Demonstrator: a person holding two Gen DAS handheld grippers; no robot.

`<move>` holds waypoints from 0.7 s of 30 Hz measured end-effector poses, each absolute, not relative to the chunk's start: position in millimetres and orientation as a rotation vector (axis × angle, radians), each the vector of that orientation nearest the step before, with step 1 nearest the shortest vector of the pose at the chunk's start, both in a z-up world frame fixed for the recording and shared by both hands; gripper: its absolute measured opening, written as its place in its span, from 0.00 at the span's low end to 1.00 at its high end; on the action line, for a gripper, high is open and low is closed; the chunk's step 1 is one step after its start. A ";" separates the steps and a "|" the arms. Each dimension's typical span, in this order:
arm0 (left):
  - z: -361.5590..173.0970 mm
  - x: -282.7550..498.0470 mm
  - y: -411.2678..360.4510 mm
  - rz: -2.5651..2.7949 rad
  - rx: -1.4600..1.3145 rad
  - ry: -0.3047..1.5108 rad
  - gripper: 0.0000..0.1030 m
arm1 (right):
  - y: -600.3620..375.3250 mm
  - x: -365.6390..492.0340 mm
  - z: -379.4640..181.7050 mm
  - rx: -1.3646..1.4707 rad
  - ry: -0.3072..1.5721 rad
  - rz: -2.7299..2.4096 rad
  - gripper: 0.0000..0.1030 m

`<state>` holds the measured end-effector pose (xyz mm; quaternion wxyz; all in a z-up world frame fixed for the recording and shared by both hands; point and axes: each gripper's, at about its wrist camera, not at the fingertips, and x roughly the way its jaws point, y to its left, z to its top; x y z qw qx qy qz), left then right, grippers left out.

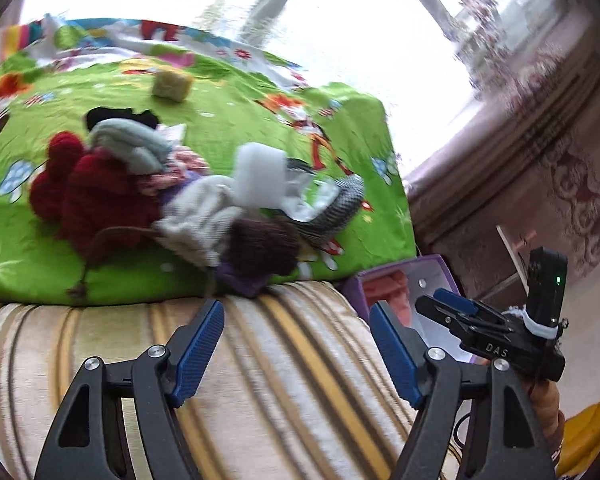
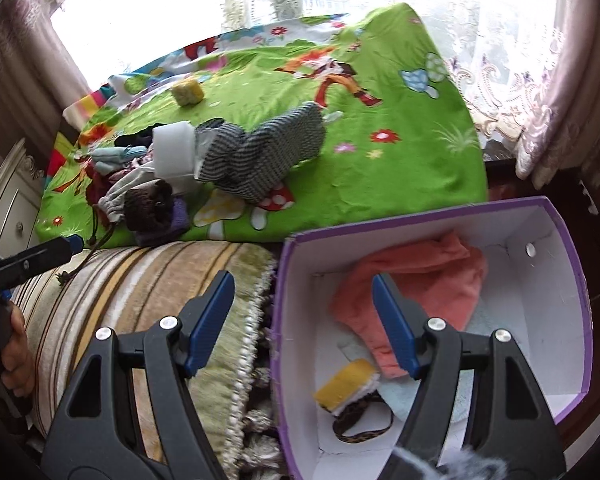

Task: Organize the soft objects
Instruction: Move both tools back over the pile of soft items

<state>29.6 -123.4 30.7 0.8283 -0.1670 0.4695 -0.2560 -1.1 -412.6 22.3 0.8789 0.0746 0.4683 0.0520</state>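
Observation:
A heap of soft things lies on the green cartoon sheet (image 1: 228, 120): a red knit hat (image 1: 88, 196), pale grey socks (image 1: 132, 144), a white foam block (image 1: 260, 176), a white knit piece (image 1: 204, 216), a dark brown knit (image 1: 260, 244) and a striped grey cloth (image 2: 260, 156). A yellow-green sponge (image 2: 187, 93) sits apart, farther back. My left gripper (image 1: 298, 344) hangs open over the striped cover, short of the heap. My right gripper (image 2: 302, 320) is open and straddles the near-left wall of the purple box (image 2: 572, 264). The box holds an orange cloth (image 2: 416, 280), a yellow sponge (image 2: 346, 384) and a leopard band (image 2: 360, 420).
A striped, fringed cover (image 2: 140, 280) lies over the near edge in front of the sheet. Lace curtains (image 2: 500, 92) hang at the bright window behind. A white drawer unit (image 2: 12, 200) stands at the left. Patterned carpet (image 1: 560, 200) shows beside the box.

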 end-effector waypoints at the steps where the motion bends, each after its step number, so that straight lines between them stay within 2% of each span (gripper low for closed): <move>1: 29.4 31.6 -115.8 -0.531 -0.371 0.995 0.73 | -407.7 1.5 23.2 0.149 0.977 0.116 0.72; 5: 24.8 41.2 -90.9 -0.479 -0.420 0.996 0.68 | -386.4 12.0 26.9 0.122 0.977 0.159 0.72; 10: 20.4 49.8 -69.6 -0.452 -0.463 0.996 0.68 | -359.2 25.6 32.1 0.080 0.973 0.209 0.72; 21: 15.5 63.3 -65.0 -0.477 -0.459 1.016 0.55 | -307.1 48.9 32.4 0.021 0.983 0.306 0.72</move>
